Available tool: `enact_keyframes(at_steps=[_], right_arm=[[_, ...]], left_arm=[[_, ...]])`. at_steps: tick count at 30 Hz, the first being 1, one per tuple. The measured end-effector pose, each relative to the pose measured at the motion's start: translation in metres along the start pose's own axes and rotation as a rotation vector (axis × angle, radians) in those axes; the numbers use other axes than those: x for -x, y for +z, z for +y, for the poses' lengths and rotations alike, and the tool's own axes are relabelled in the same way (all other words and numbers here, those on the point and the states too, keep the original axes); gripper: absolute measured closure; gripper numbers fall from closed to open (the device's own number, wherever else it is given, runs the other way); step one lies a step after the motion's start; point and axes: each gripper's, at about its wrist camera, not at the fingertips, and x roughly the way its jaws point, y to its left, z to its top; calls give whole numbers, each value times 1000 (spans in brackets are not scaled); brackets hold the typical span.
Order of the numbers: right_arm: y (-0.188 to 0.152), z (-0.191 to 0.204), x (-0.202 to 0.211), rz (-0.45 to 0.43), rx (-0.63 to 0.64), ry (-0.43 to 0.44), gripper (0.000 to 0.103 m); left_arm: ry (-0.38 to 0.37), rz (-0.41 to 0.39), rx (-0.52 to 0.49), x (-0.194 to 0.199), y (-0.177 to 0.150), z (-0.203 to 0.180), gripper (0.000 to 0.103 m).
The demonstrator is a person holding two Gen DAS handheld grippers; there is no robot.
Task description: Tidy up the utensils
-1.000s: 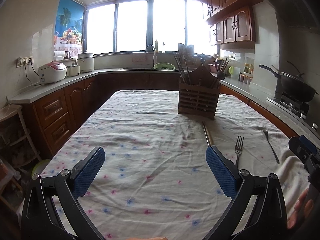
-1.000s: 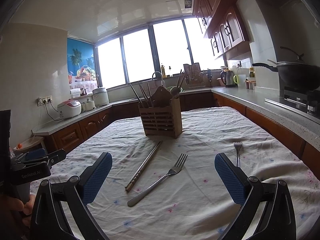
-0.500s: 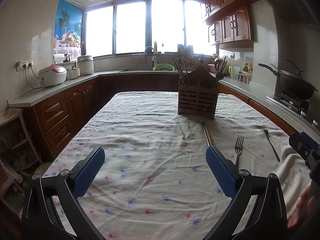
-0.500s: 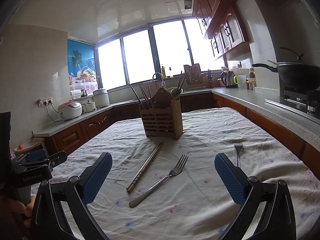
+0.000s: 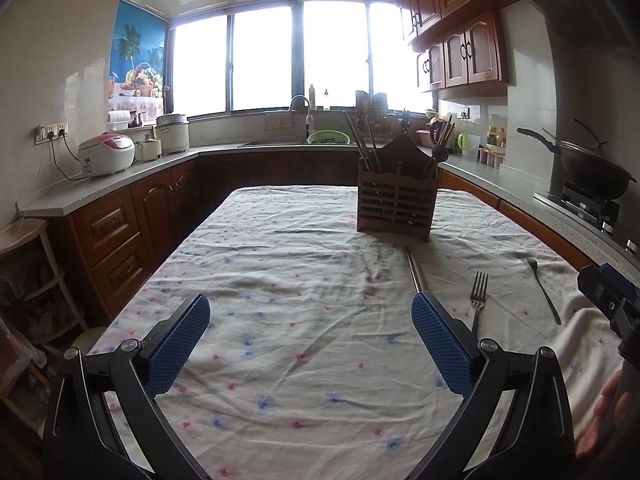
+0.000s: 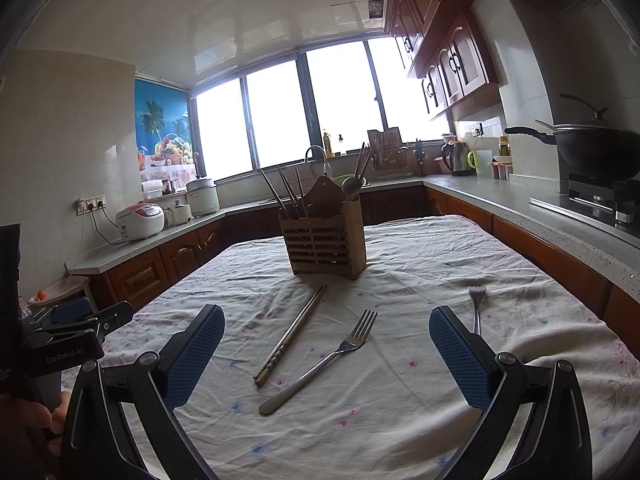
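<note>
A wooden utensil holder (image 6: 325, 240) stands mid-table with chopsticks and a spoon in it; it also shows in the left wrist view (image 5: 396, 200). On the cloth lie a pair of chopsticks (image 6: 292, 334), a steel fork (image 6: 320, 362) and a second fork (image 6: 476, 306). In the left wrist view the chopsticks (image 5: 416, 268), the fork (image 5: 478, 300) and the second fork (image 5: 540, 286) lie to the right. My right gripper (image 6: 326, 354) is open and empty, above the fork and chopsticks. My left gripper (image 5: 310, 344) is open and empty over bare cloth.
The table carries a white flowered cloth (image 5: 280, 280). Wooden cabinets and a grey counter (image 5: 120, 176) ring the room, with rice cookers (image 5: 106, 154) at left and a wok on a stove (image 5: 592, 172) at right. A small shelf (image 5: 28, 264) stands at the left.
Both views have tilted slightly, so the holder and utensils sit a little lower in frame. Both grippers stay open and nothing on the table has moved.
</note>
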Motion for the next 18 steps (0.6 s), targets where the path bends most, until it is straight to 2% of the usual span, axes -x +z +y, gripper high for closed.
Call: enact_keyframes(at_steps=[18], right_arm=[[2, 2, 0, -2, -3, 4, 0]], left_arm=[[-9, 2, -5, 1, 2, -1, 0]])
